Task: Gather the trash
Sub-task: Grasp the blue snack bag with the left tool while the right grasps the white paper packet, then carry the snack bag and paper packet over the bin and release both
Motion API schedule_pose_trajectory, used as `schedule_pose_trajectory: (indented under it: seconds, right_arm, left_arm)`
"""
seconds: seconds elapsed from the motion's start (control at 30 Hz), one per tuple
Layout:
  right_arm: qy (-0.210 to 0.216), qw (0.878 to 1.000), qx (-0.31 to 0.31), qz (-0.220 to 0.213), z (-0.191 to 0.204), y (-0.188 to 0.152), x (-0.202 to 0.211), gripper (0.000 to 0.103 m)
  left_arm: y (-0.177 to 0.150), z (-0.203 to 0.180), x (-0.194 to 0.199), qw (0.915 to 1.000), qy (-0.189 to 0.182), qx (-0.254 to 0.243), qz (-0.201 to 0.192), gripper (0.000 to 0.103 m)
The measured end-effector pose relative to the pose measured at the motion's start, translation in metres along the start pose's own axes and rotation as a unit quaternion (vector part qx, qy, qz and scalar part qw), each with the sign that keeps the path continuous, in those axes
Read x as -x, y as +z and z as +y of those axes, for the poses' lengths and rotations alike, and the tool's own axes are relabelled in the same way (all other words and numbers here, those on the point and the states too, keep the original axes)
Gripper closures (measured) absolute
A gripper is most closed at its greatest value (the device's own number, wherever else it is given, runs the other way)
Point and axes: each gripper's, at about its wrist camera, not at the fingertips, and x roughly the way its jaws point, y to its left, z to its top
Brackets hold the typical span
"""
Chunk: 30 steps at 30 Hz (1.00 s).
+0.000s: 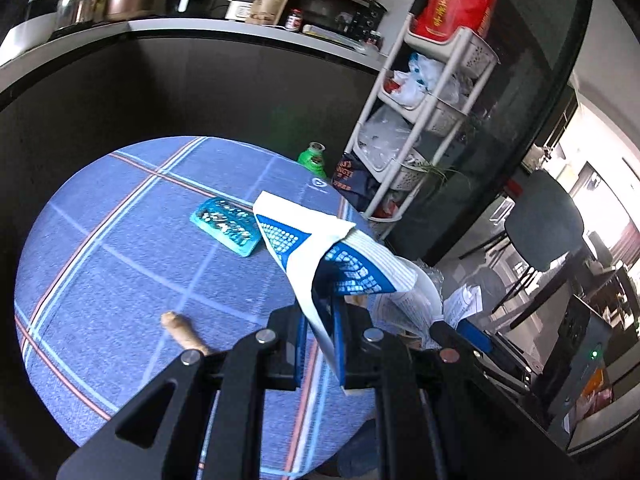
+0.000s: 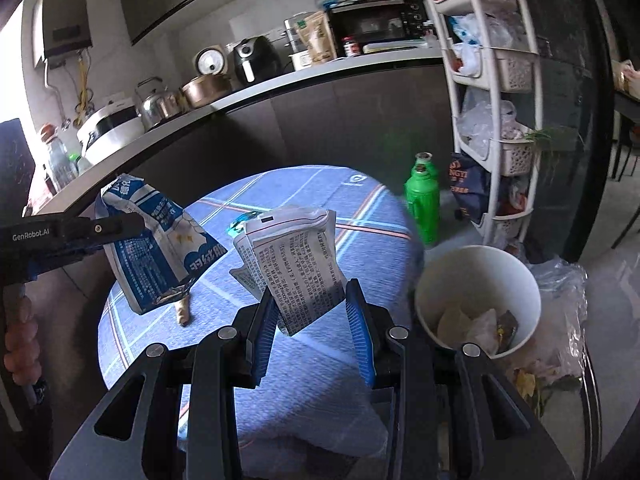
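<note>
Both my grippers grip trash: left gripper pinches a blue-white wrapper mid-frame; right gripper clamps a printed leaflet, bin lower right.

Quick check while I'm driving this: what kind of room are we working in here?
Most likely a home kitchen. A long counter carries a kettle, a rice cooker and a toaster oven, and a tiered storage rack stands beside it. The work is at a small round table.
</note>
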Motion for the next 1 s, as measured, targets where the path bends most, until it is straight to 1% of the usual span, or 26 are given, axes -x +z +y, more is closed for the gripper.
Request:
schedule_pose_trajectory:
  seconds: [0.5, 0.7, 1.0]
  right_arm:
    - [-0.035, 0.997, -0.064, -0.008, -0.061, -0.019, 0.008, 0.071]
    - [-0.053, 0.994, -0.096, -0.009, -0.091, -0.028, 0.01, 0.071]
    - [-0.09, 0.987, -0.136, 0.004, -0.133, -0.046, 0.001, 0.071]
  left_arm:
    - [0.007, -0.067, -0.044, 0.9977, -0.02, -0.058, 0.029, 0.091]
    - [0.007, -0.091, -0.063, 0.9957, -0.025, -0.079, 0.041, 0.091]
    - [0.005, -0.121, -0.101, 0.9909, -0.038, -0.108, 0.071, 0.091]
